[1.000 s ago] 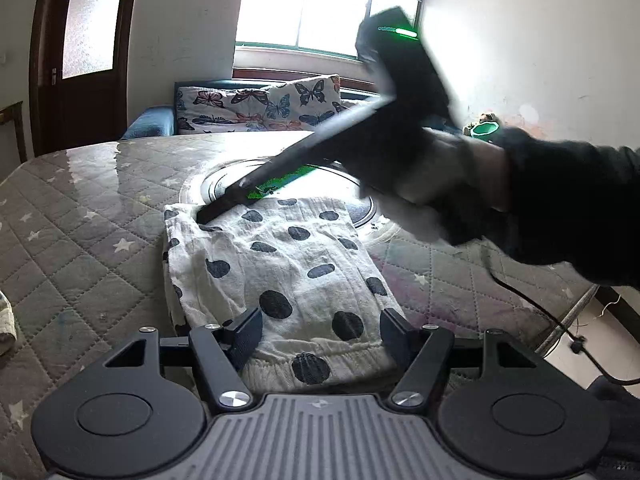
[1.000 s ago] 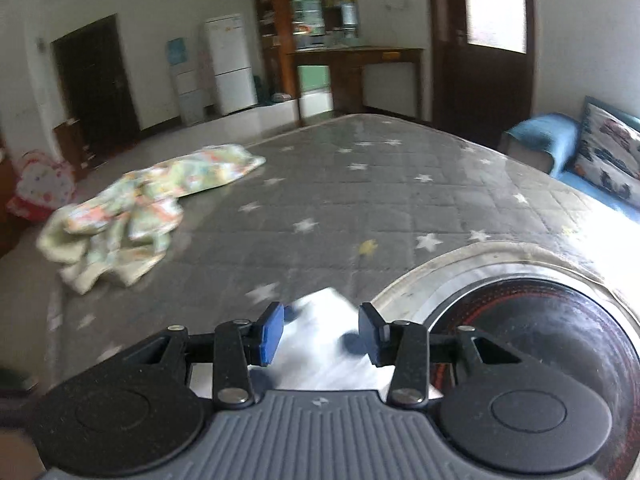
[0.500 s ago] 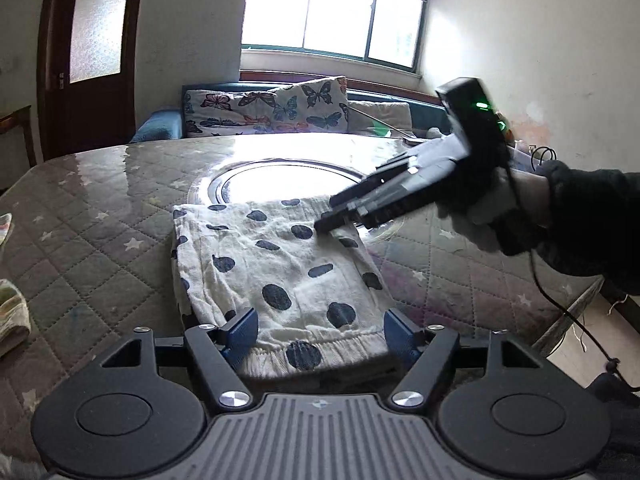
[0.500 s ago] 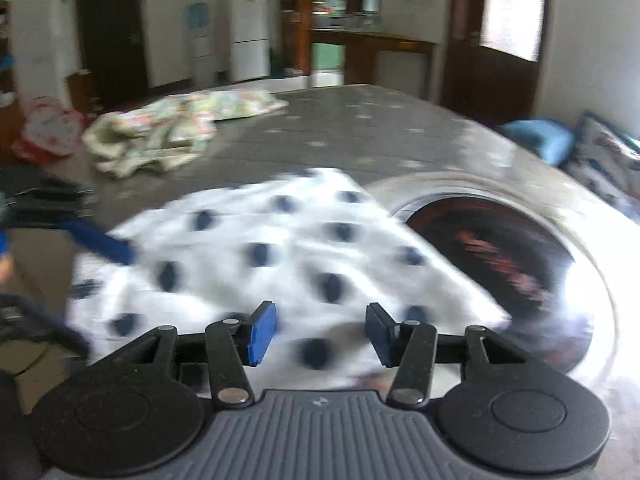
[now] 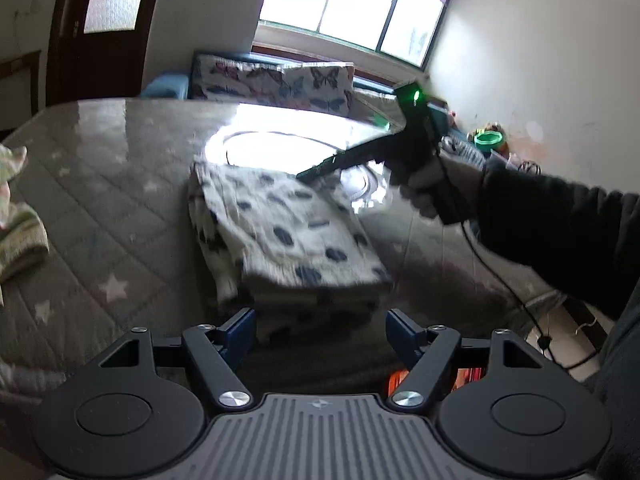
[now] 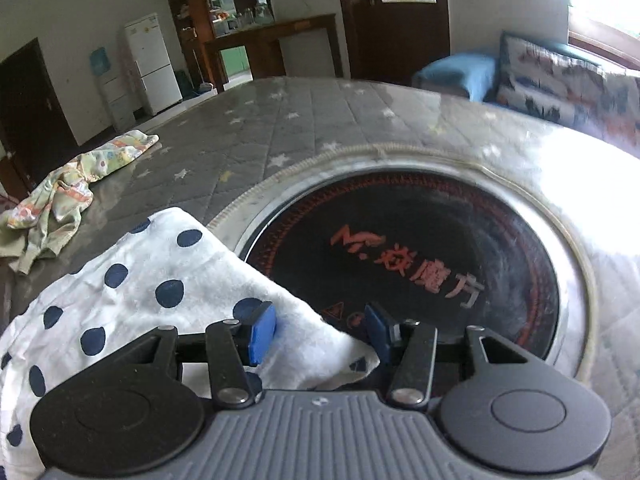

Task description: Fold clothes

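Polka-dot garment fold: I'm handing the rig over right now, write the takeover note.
Left gripper: open, nothing between the jaws, which have just been opening; it sits just short of the near edge of the polka-dot garment.
Right gripper: open, a far corner of the garment lies between the pads but is not pinched.
Garment: lies folded in a rough rectangle on the quilted table cover, one corner over the built-in round cooktop.
Floral garment: crumpled at the table's far side, untouched.
Left: tidy this fold if needed, then fold the floral garment.
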Demonstrator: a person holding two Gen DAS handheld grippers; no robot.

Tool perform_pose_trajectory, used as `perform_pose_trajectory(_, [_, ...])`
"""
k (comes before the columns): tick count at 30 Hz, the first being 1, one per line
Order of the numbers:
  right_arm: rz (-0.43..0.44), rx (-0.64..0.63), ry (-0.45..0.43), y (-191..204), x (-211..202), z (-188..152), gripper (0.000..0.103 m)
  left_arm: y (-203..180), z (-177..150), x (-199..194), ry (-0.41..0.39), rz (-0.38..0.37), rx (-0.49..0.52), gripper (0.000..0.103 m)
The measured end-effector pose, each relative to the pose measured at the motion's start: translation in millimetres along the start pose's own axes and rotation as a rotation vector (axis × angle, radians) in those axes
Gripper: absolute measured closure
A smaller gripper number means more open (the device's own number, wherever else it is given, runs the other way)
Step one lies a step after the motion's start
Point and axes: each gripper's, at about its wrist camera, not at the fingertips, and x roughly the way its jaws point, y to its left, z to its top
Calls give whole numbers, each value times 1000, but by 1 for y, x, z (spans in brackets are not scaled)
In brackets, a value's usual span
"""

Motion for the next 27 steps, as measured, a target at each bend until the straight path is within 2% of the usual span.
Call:
perform_pose_trajectory(5, [11, -21, 26, 4, -5, -3, 76, 2, -3, 19, 46, -26, -16, 29])
perform_pose_trajectory(8, [-10, -46, 27, 11, -11, -4, 85, 4, 0, 31, 74, -38, -25, 29])
perform_pose_trajectory(12, [-62, -78, 18, 18, -25, -9, 89, 9, 5, 43, 77, -30, -28, 29])
perform_pose_trajectory(17, [-168, -89, 19, 12, -43, -24, 89, 18, 17, 61, 60, -23, -30, 29])
perform_pose_trajectory(22, [-273, -33, 13, -3, -68, -44, 89, 19, 31, 85, 29, 18, 14, 25])
perform_pose_trajectory(27, [-373, 78, 1, -16, -98, -74, 89, 12, 39, 100, 45, -38, 47, 22])
